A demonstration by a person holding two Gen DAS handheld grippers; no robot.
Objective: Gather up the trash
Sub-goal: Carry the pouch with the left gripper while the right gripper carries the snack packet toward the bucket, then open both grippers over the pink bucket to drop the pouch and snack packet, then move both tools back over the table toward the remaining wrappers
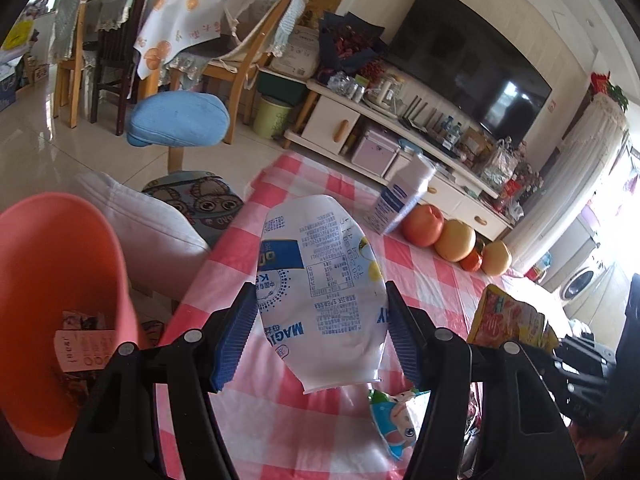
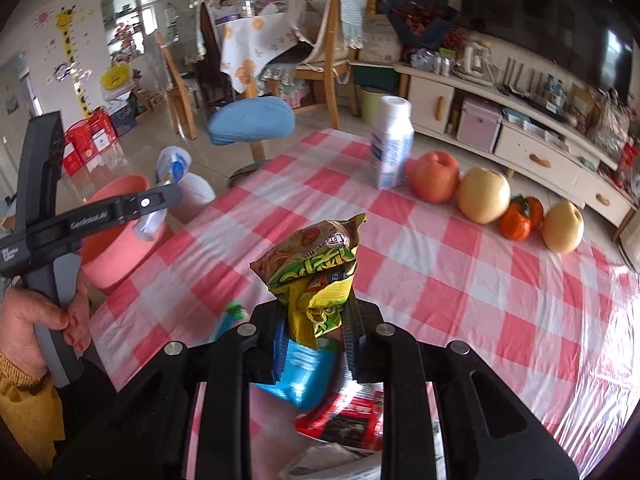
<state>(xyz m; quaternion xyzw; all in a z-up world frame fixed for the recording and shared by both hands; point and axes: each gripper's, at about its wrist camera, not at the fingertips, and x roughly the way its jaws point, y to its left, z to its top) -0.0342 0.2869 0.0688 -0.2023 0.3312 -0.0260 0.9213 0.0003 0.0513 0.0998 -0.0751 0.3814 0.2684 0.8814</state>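
The table [image 2: 460, 264], under a red-and-white checked cloth, carried a milk carton [image 2: 391, 144] and a row of fruit [image 2: 484, 196]. A pink bin [image 1: 52, 280] stood beside its left edge, wrappers inside. The left tongs [image 1: 322, 320] were clamped on a white plastic pouch [image 1: 320, 280], raised above the table. The right tongs [image 2: 314, 324] were pinched together on a crumpled yellow-green snack wrapper [image 2: 316, 268].
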